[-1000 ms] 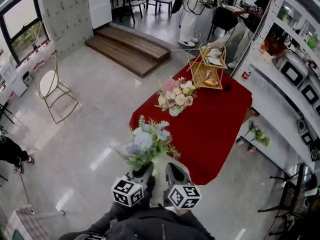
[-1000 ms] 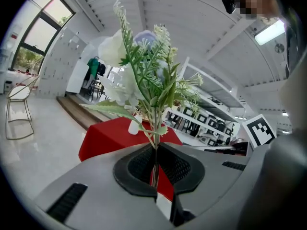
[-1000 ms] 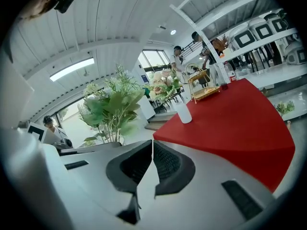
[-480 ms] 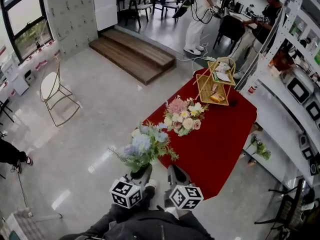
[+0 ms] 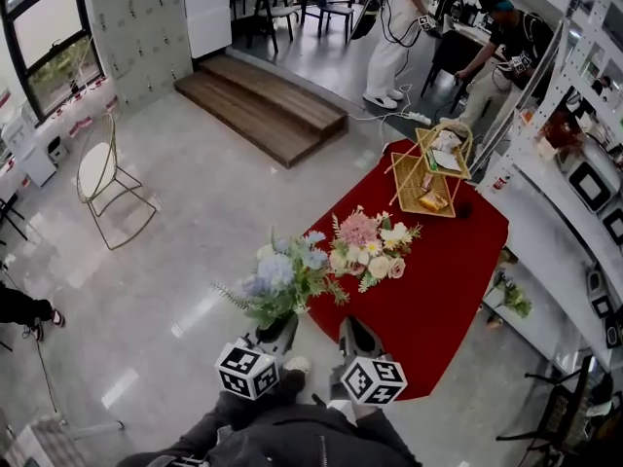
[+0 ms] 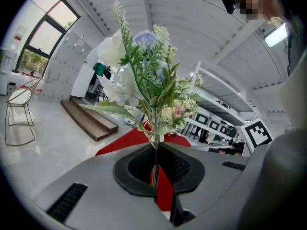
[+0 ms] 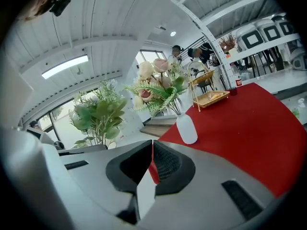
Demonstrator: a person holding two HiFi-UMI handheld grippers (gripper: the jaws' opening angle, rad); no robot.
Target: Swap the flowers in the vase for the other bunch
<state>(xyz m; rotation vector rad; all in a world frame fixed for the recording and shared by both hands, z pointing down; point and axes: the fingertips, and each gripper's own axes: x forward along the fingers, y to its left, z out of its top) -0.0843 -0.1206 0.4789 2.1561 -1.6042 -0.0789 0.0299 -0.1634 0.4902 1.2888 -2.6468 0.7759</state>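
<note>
A blue-and-white bunch of flowers (image 5: 280,278) stands upright with its stems pinched in my left gripper (image 5: 277,331); in the left gripper view the thin stems (image 6: 154,164) run down between the closed jaws. My right gripper (image 5: 355,337) is shut with nothing in it, just right of the left one. A pink-and-cream bunch (image 5: 370,249) fills a small white vase (image 7: 186,129) on the near end of the red table (image 5: 438,280), ahead of both grippers. From the right gripper view the vase sits straight ahead and the held bunch (image 7: 98,113) shows at the left.
A gold wire basket stand (image 5: 434,173) sits at the table's far end. White shelving with appliances (image 5: 584,163) lines the right side. People (image 5: 394,27) work at the back. A wire chair (image 5: 107,178) and wooden steps (image 5: 263,105) stand on the glossy floor to the left.
Both grippers and the held blue bunch have advanced toward the red table; the vase with pink flowers now appears closer, right beside the held bunch.
</note>
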